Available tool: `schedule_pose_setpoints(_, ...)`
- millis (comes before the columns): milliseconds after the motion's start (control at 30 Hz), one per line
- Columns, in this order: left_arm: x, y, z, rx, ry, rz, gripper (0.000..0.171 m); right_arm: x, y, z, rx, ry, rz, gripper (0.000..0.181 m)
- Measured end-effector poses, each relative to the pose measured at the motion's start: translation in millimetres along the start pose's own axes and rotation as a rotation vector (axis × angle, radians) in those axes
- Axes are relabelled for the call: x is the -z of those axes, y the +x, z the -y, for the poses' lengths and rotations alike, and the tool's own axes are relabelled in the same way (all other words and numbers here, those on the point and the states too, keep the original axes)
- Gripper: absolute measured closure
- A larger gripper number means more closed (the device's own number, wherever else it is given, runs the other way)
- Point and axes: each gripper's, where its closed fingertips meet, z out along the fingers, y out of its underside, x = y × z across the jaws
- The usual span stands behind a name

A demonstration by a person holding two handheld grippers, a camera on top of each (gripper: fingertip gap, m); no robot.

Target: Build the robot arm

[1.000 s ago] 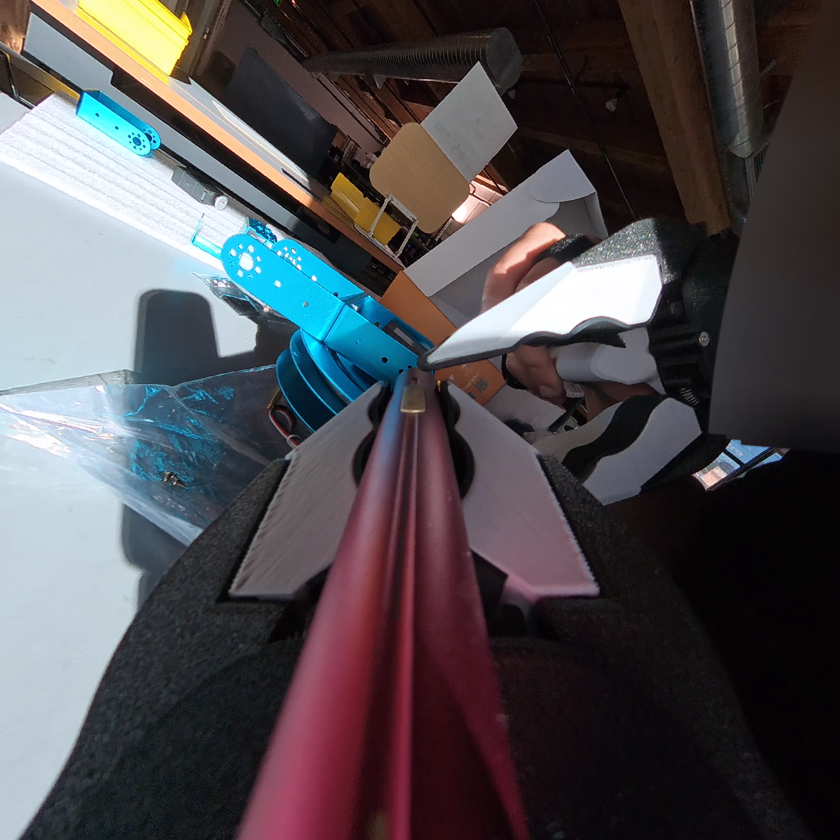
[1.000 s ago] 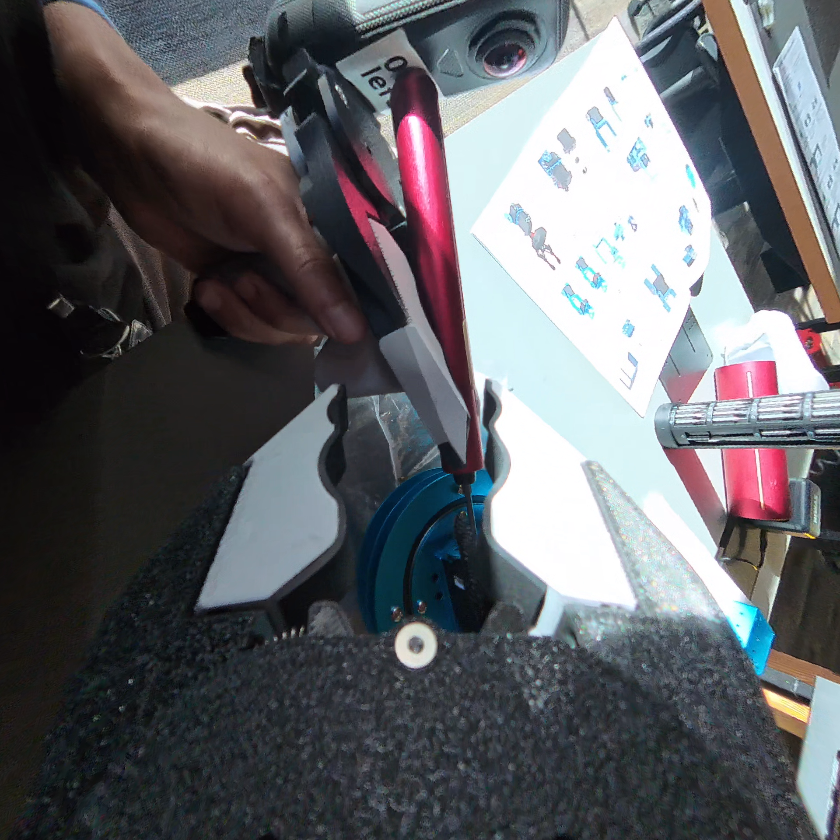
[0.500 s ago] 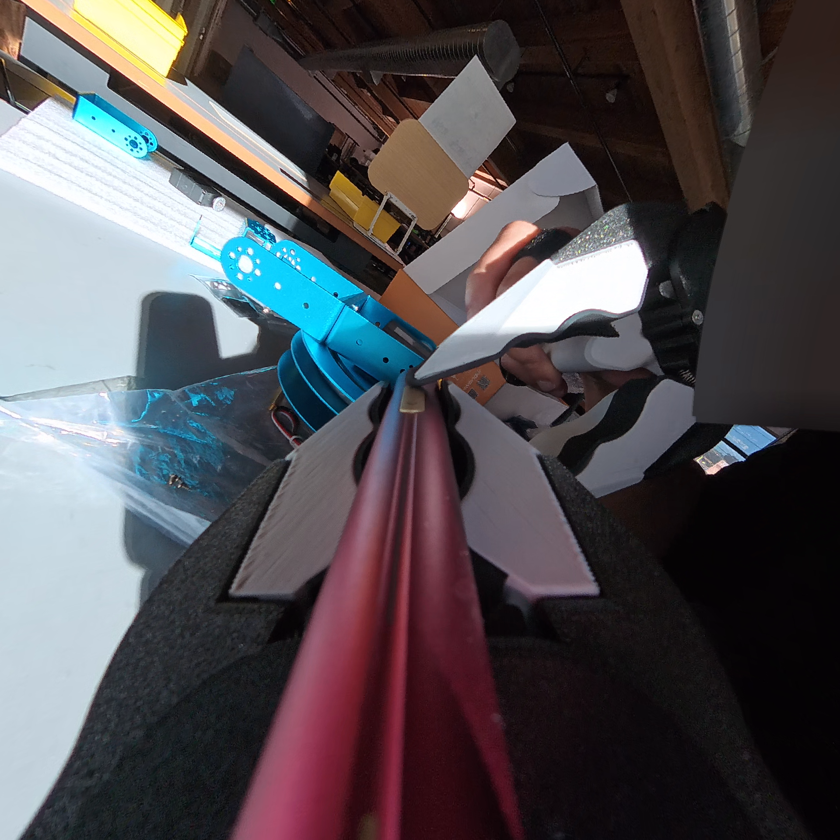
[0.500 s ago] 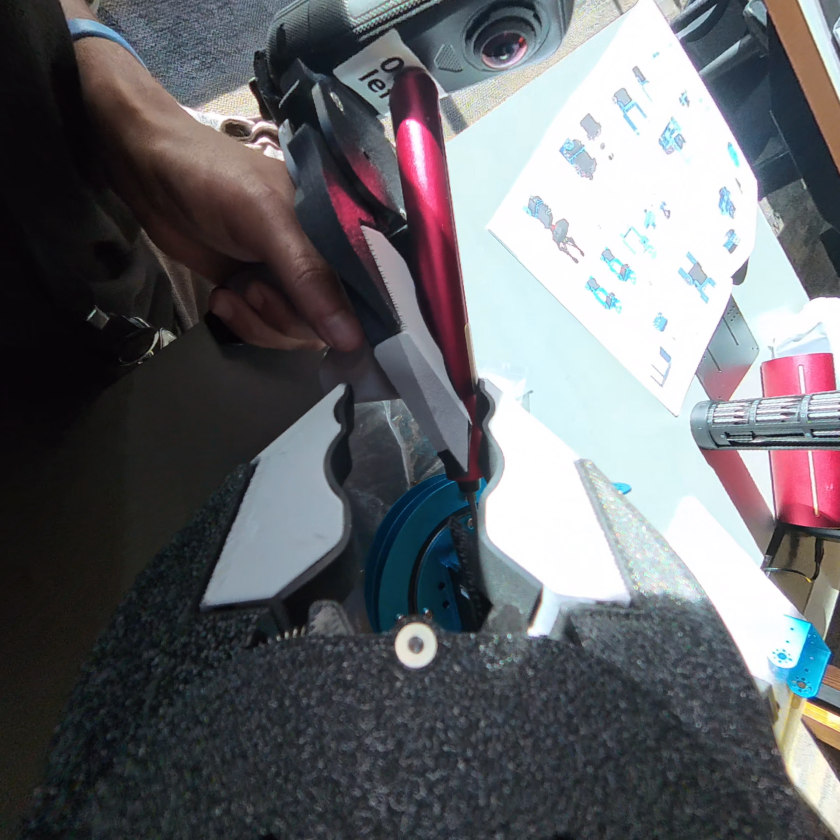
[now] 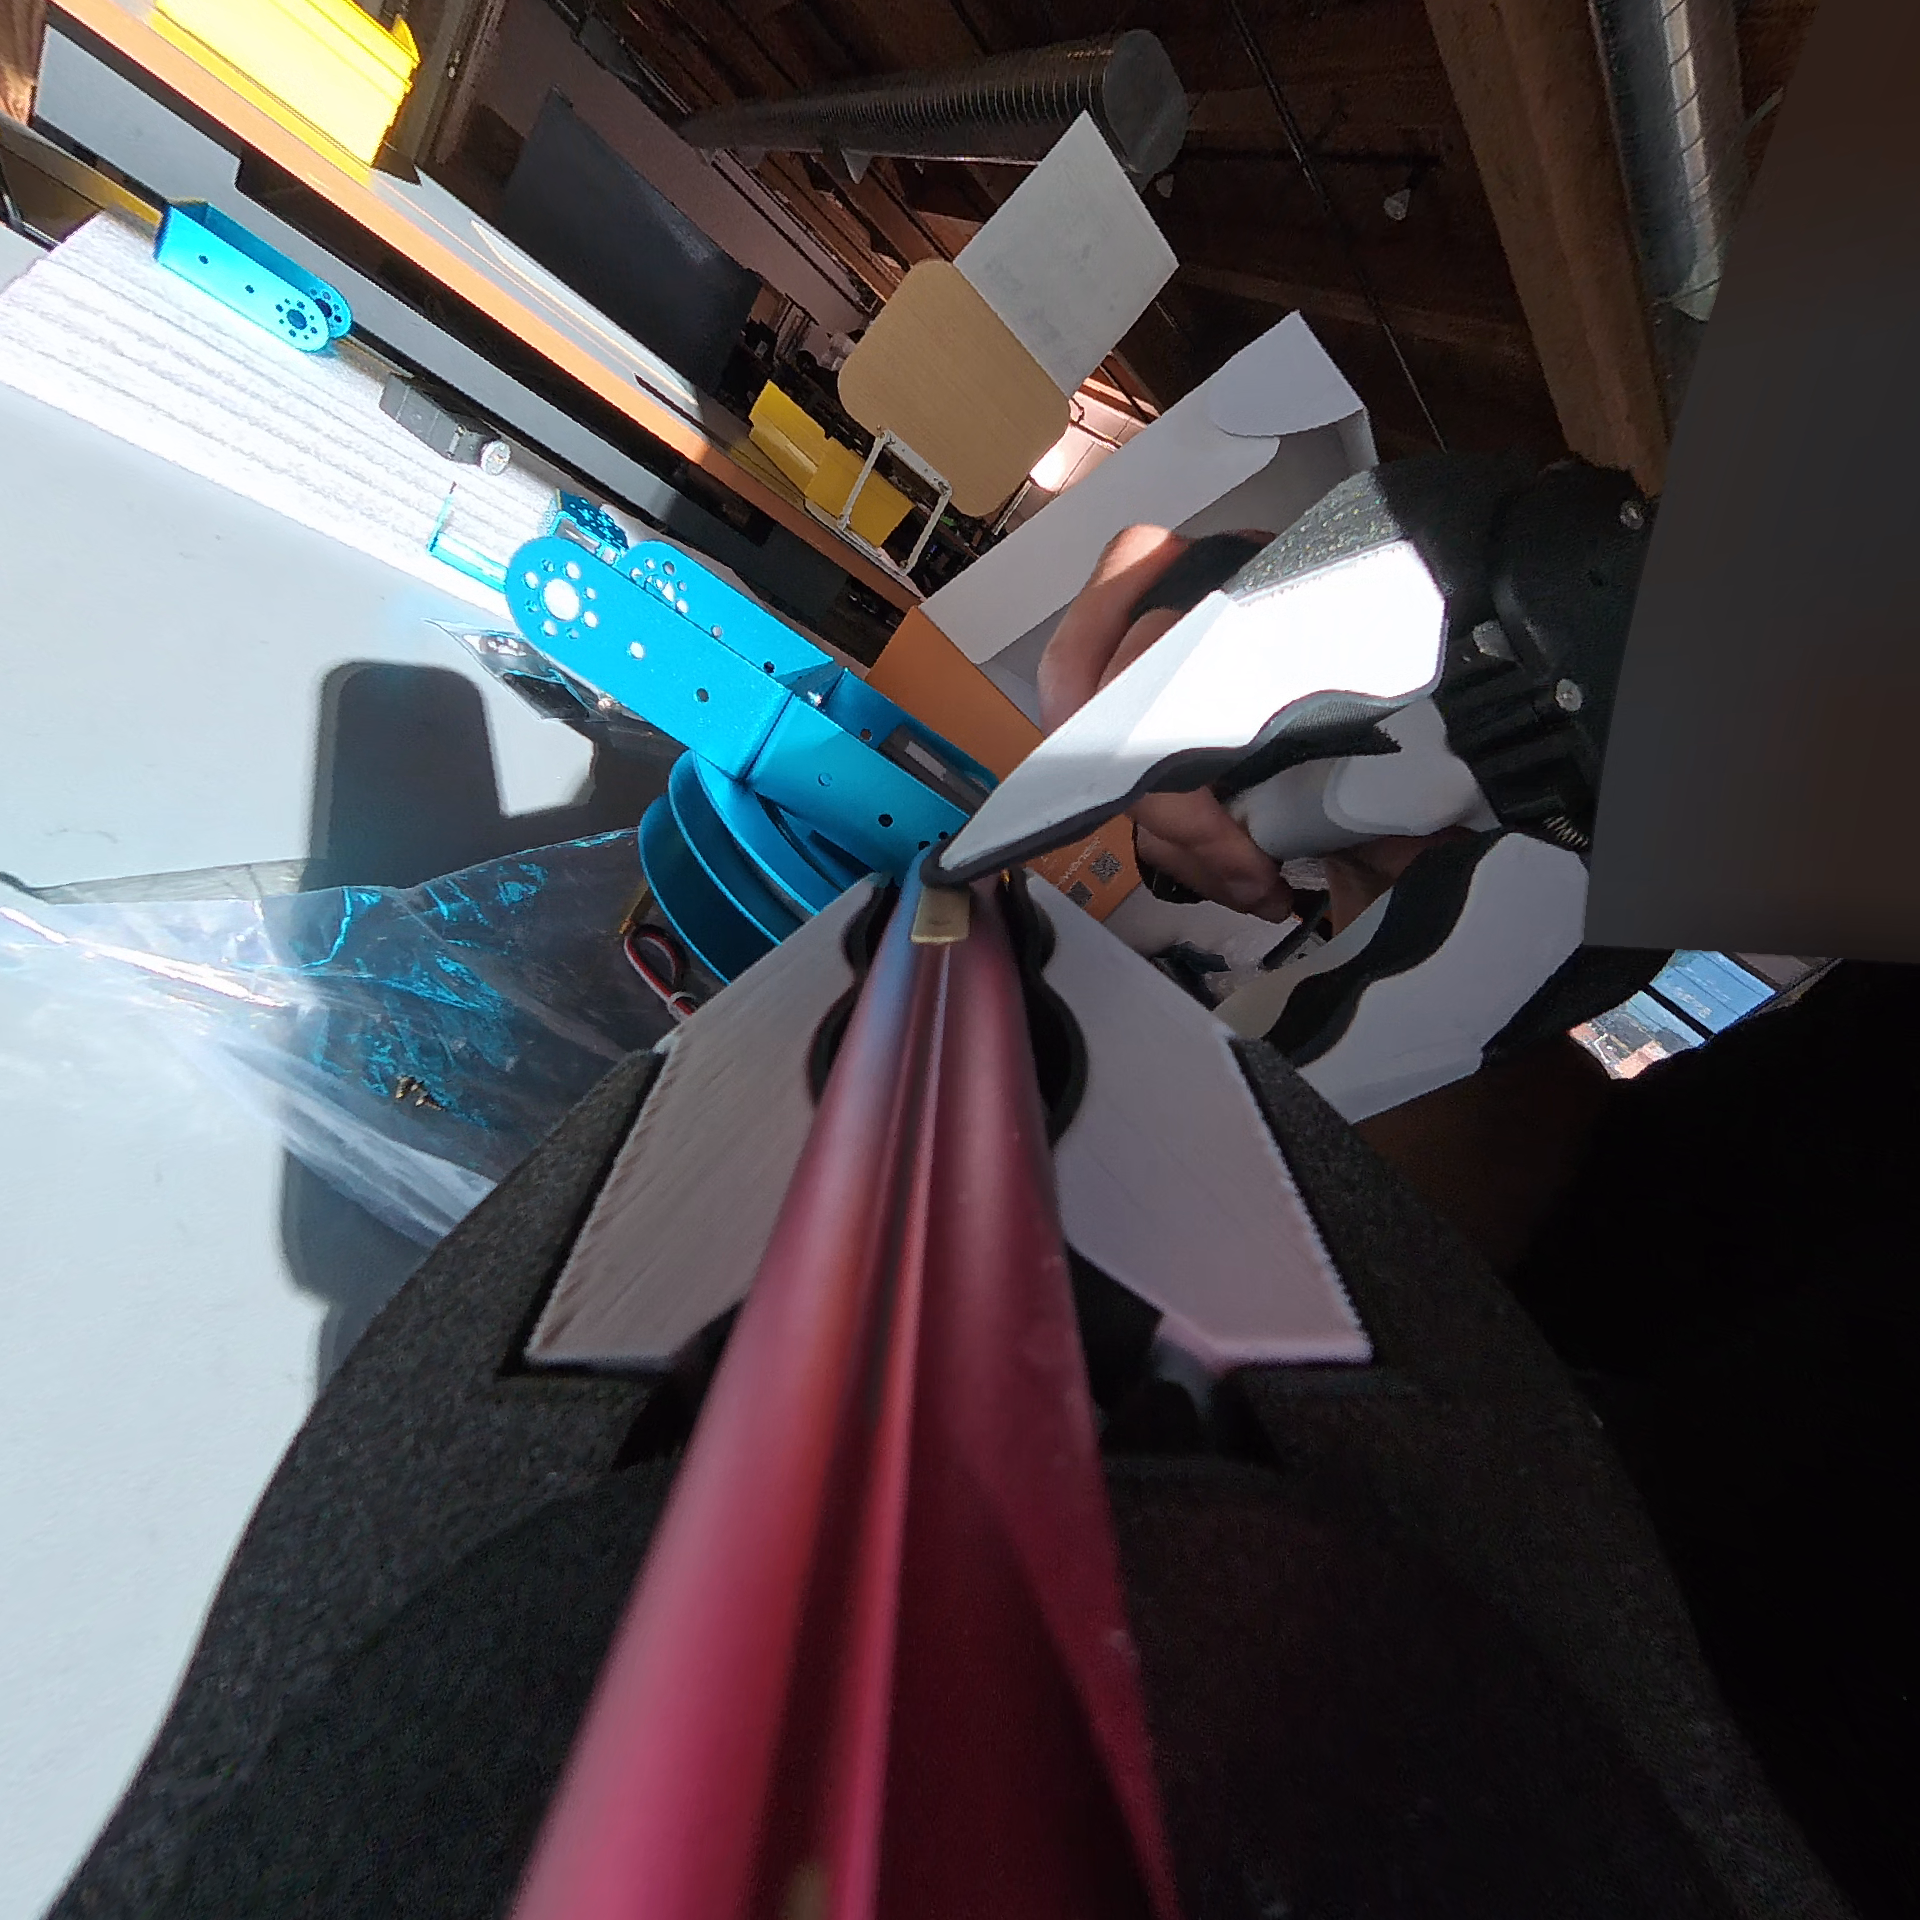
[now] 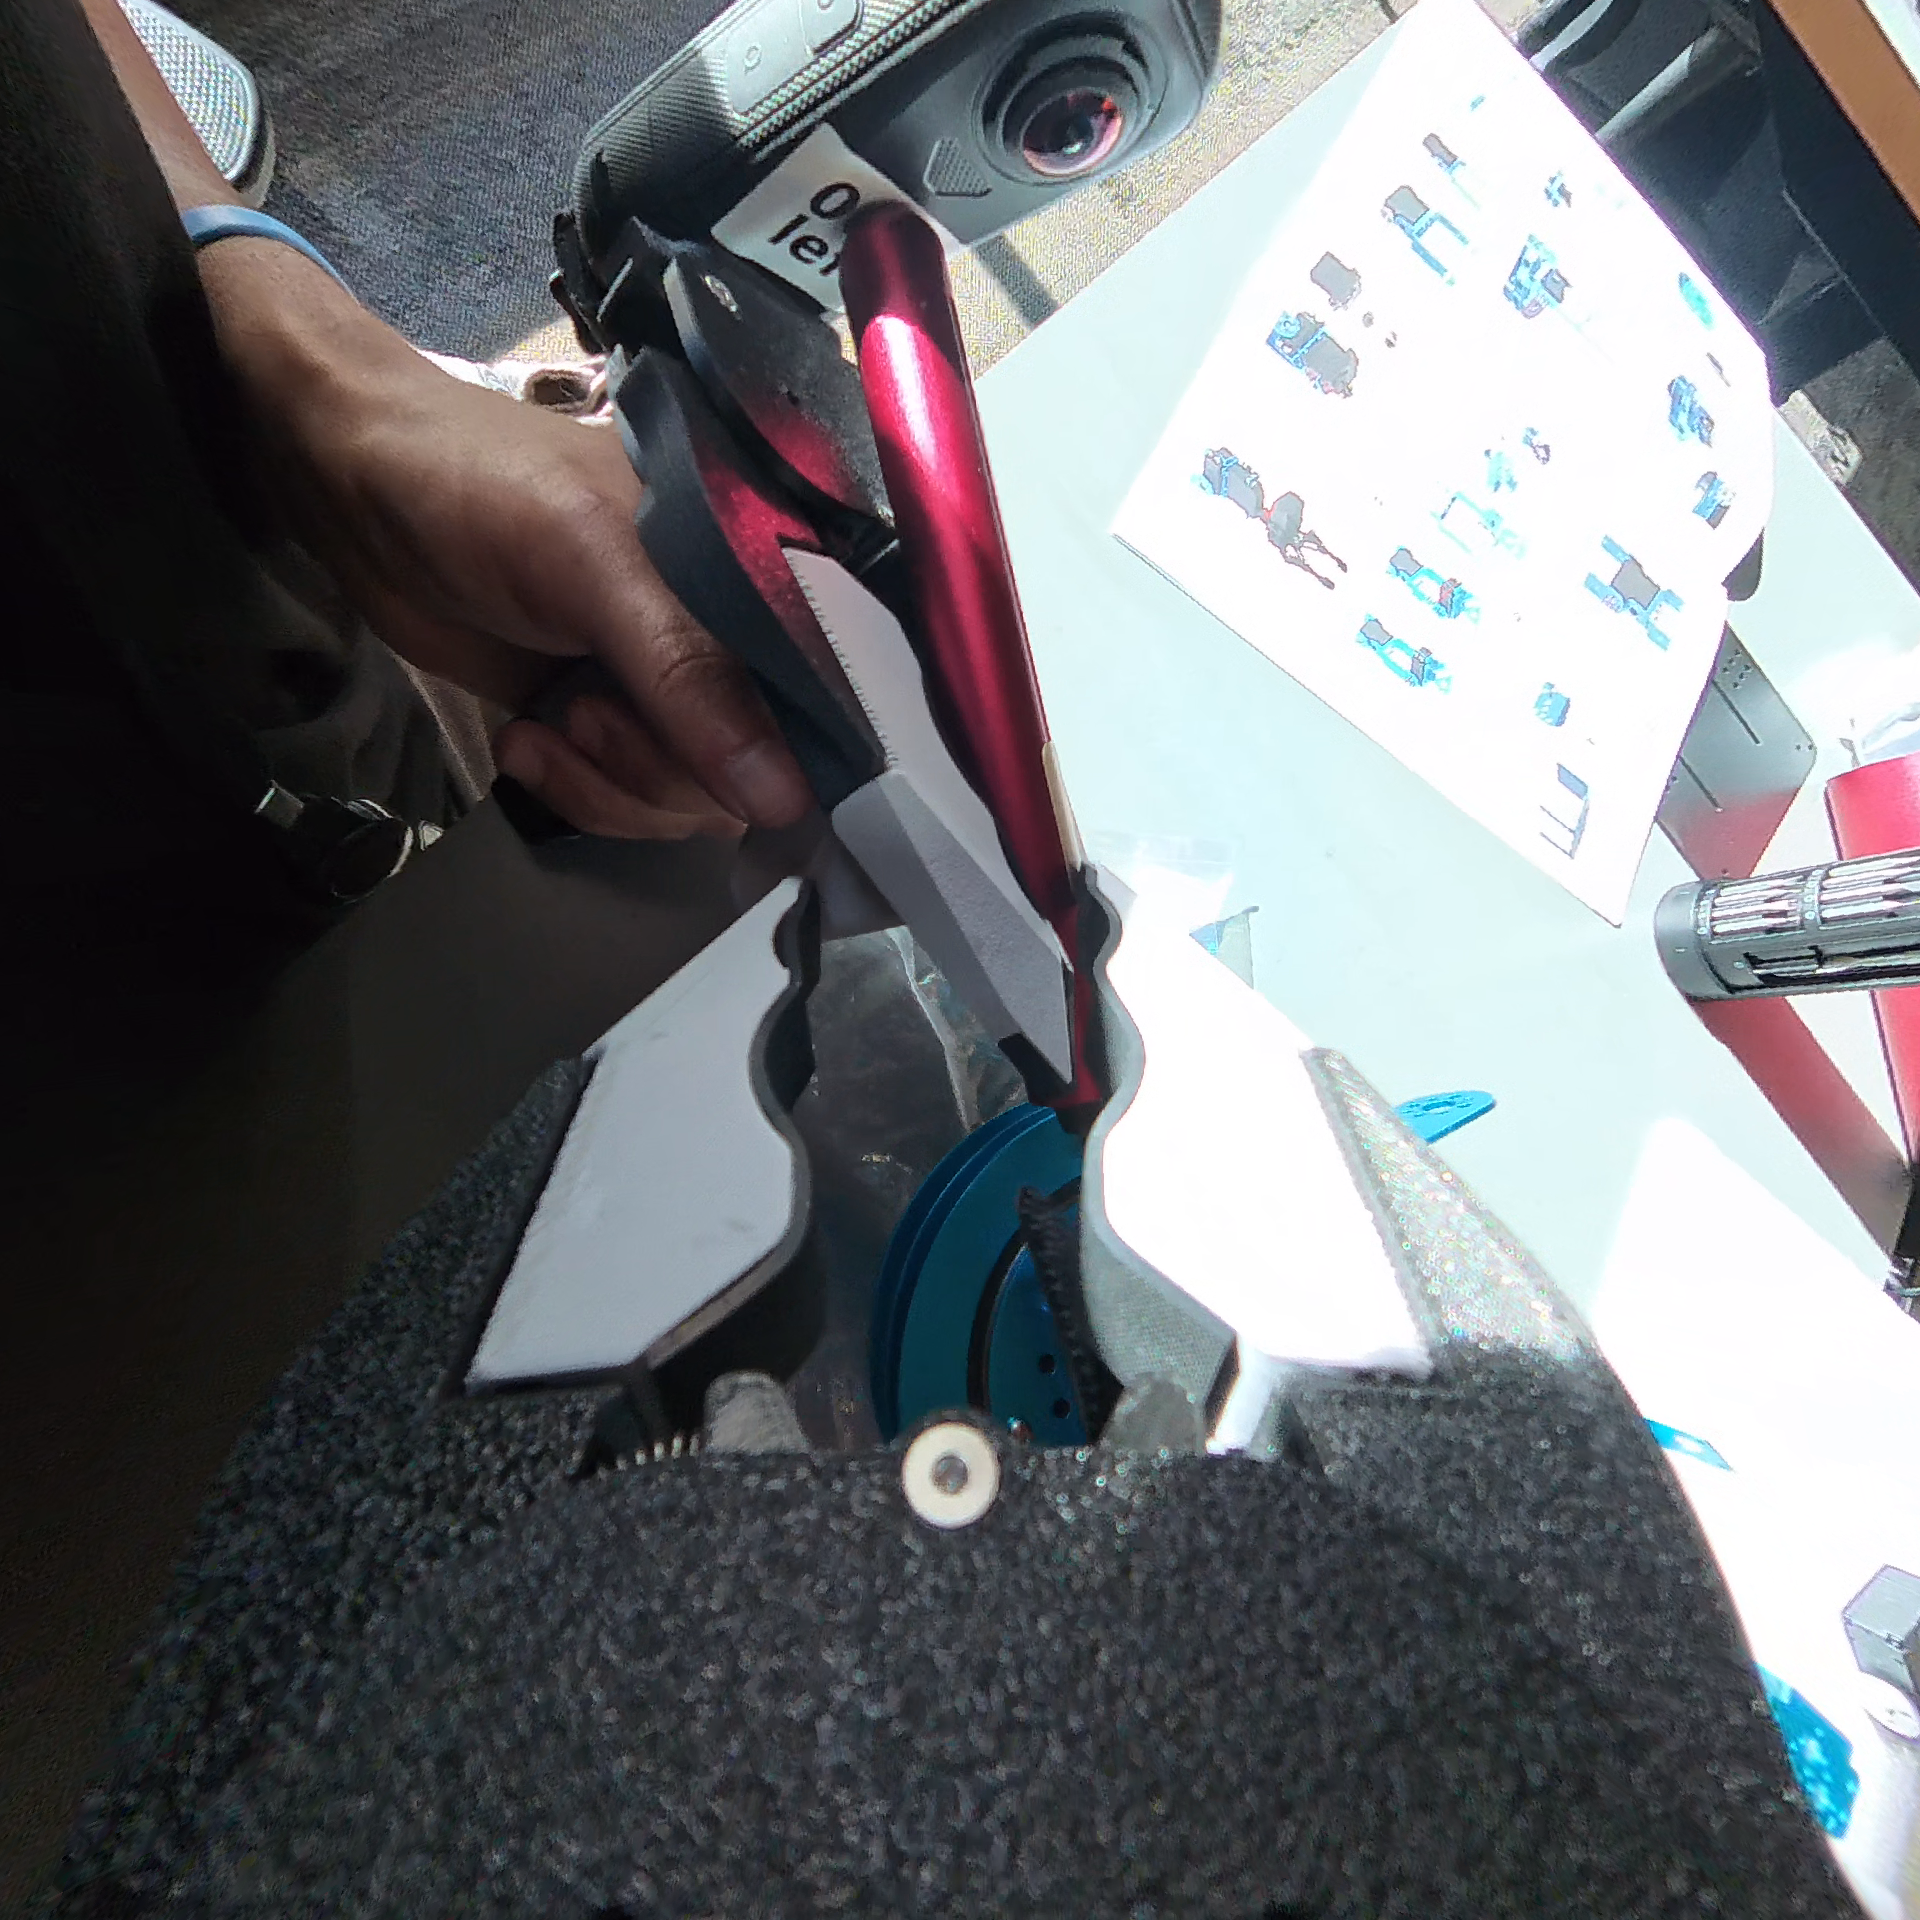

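Observation:
My left gripper (image 5: pixel 940 896) is shut on a red screwdriver (image 5: pixel 914 1351) that runs forward between its fingers. The screwdriver's tip reaches a blue metal assembly: a round stacked base (image 5: pixel 717 862) with a perforated bracket arm (image 5: pixel 665 665). In the right wrist view the screwdriver (image 6: pixel 945 582) comes down from above beside my right gripper's right finger (image 6: pixel 1195 1143). My right gripper (image 6: pixel 940 904) is open, its fingers standing on either side of the blue round base (image 6: pixel 956 1247). It also shows in the left wrist view (image 5: pixel 1205 727), just beyond the screwdriver tip. A hand (image 6: pixel 520 582) holds the left gripper.
A crinkled clear plastic bag (image 5: pixel 260 1018) lies left of the base on the white table (image 5: pixel 135 644). A printed picture sheet (image 6: pixel 1455 468), a red cylinder (image 6: pixel 1870 883) and a black ribbed tool handle (image 6: pixel 1787 925) lie to the right. A loose blue bracket (image 5: pixel 249 291) sits on white foam. Across from one pair of fingers to the other is roughly 4 centimetres.
The screwdriver tip has sunk a little deeper between my right gripper's fingers. The right gripper has shifted slightly toward the tip. Both grips are unchanged.

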Motion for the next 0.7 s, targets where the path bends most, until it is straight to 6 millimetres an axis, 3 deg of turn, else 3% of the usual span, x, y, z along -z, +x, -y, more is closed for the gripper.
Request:
schedule_pose_setpoints(333,-0.8,1.3,1.2,-0.043,-0.011,0.002,0.149,5.8,3.9,-3.7,0.165,-0.071,-0.013,0.136)
schedule_pose_setpoints(700,0.0,-0.7,0.5,-0.025,-0.009,-0.005,0.151,2.2,4.8,-3.3,0.111,-0.1,0.07,0.138)
